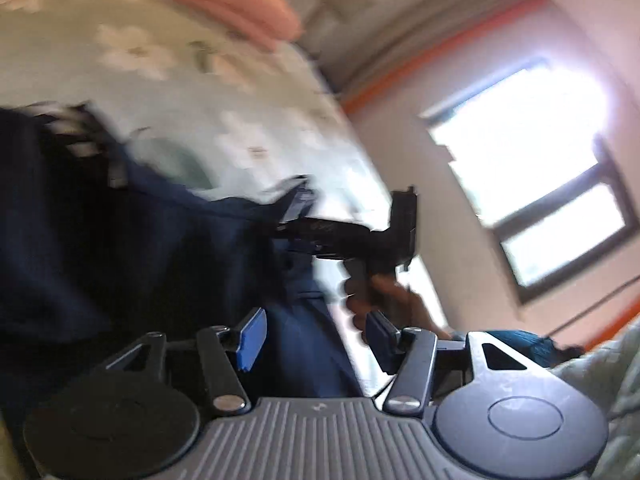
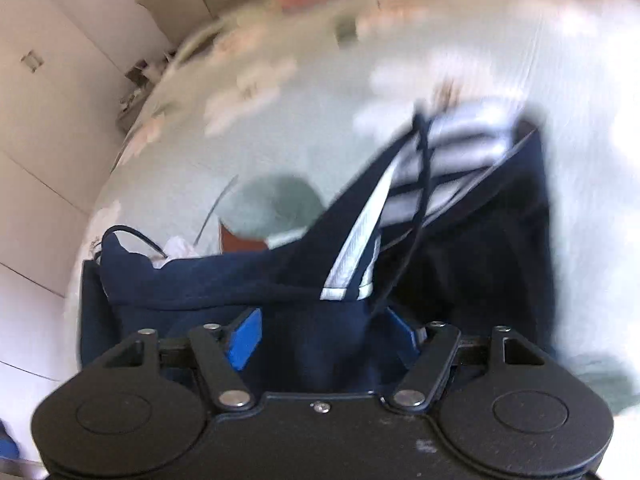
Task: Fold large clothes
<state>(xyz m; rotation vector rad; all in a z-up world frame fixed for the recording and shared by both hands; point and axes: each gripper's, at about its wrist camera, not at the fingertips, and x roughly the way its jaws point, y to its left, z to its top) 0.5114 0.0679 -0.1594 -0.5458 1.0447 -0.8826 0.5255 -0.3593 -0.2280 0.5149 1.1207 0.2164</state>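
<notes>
Lying rumpled across a pale floral bedspread (image 2: 280,140), the navy garment (image 2: 224,280) with its white stripe reaches right up to both tools. Cloth fills the space between the blue pads of the right gripper (image 2: 320,336), whose jaws stand partway apart; whether the pads press it is unclear through the blur. A fold also runs between the parted jaws of the left gripper (image 1: 312,340), apparently untouched. A pink pillow (image 1: 240,4) sits beyond.

Daylight is flooding in through the blown-out window (image 1: 532,168), while motion blur is smearing both fisheye views and bending their edges, darkening the corners.
</notes>
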